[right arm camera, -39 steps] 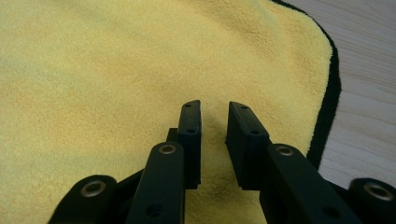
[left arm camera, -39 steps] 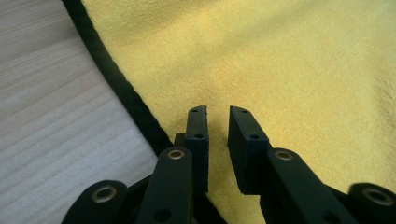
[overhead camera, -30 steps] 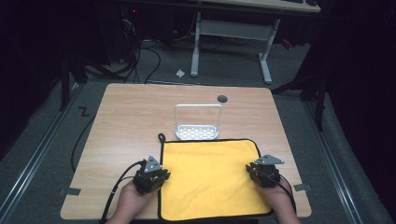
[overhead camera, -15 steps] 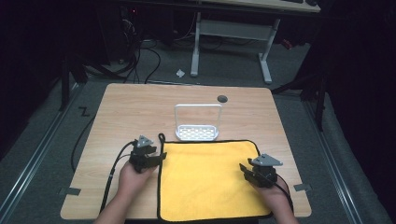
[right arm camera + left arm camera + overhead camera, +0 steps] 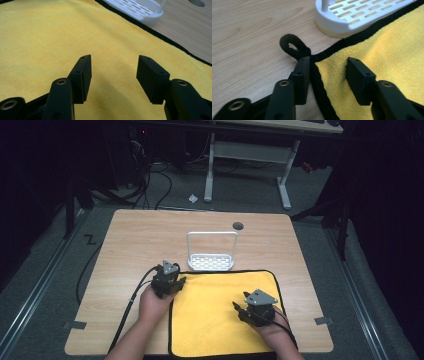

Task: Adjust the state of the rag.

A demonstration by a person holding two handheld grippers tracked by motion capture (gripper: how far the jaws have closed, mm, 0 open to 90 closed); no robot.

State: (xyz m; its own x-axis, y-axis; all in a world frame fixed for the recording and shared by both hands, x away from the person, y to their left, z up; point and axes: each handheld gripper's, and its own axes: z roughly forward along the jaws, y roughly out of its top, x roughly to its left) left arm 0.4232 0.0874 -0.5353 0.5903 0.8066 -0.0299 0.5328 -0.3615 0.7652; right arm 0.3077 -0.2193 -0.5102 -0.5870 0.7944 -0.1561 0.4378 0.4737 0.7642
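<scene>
at the left of the high view the left hand-held gripper sits at the far left corner of the yellow cloth, which lies flat on the wooden desk close to the person's edge. in the left gripper view its jaws have just been closing and now straddle the cloth's black-bound edge, one jaw on bare wood and the other over the yellow pile, with the small black hanging loop just beyond the tips; the pads are not yet pressing, so the grip is released, and the straddle looks set up to pinch the corner. just past that corner stands the white slotted rack, its base touching the cloth's far edge, which likely leaves little room to slide the cloth forward. to the right, the right hand-held gripper hovers over the middle-right of the cloth, away from any edge; its jaws have just been opening and stand wide with nothing between them, released, probably on the way to a new hold. a round grommet hole sits in the desk behind the rack.
</scene>
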